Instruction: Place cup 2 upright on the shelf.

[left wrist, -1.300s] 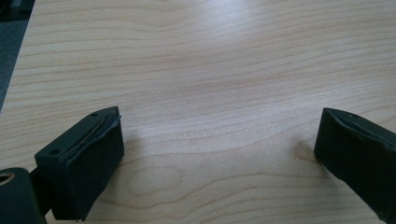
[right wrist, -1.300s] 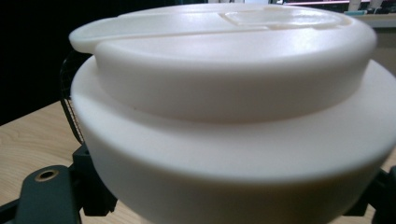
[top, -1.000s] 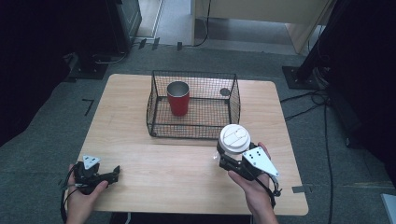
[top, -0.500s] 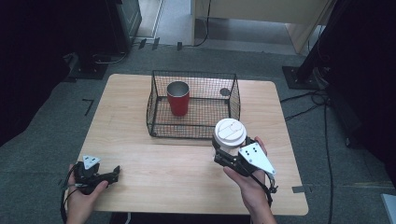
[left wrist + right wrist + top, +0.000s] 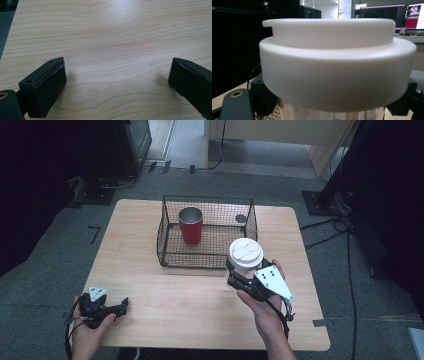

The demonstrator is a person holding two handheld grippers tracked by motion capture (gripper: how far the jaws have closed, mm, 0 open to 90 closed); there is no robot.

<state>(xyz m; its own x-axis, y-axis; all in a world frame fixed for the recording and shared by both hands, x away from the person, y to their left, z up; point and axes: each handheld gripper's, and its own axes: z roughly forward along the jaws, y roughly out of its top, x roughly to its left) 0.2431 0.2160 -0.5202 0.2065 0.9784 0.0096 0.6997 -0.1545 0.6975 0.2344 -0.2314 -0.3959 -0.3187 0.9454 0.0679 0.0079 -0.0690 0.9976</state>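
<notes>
High view: white-lidded clear cup

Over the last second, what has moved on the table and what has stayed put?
The right gripper, shut on the white-lidded cup, has carried it up and toward the near edge of the wire basket; the grip has not changed. The left gripper stays at the table's near left corner, fingers open with nothing between them. The red cup remains upright inside the basket.
</notes>
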